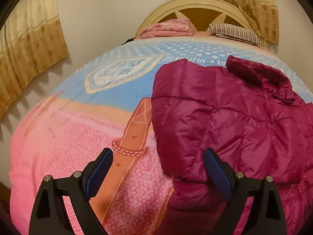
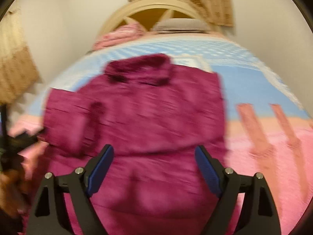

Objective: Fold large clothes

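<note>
Jacket (image 2: 140, 113), a magenta quilted puffer, lies spread on the bed cover (image 1: 64, 129), which is pink near the cameras and blue with white dots farther away. Its long axis runs along the bed: the collar (image 2: 138, 68) points to the headboard (image 1: 195, 4), the hem lies toward the grippers. One sleeve (image 2: 66, 115) is folded over the body at the left in the right wrist view. No container is visible. At the headboard lie a folded pink blanket (image 1: 168, 28) and a striped pillow (image 1: 232, 32). The left gripper (image 1: 158, 172) has its fingers spread wide, pinching nothing, over the jacket's left edge. The right gripper (image 2: 154, 168) is also spread wide above the lower part of the jacket, empty; that view is blurred.
</note>
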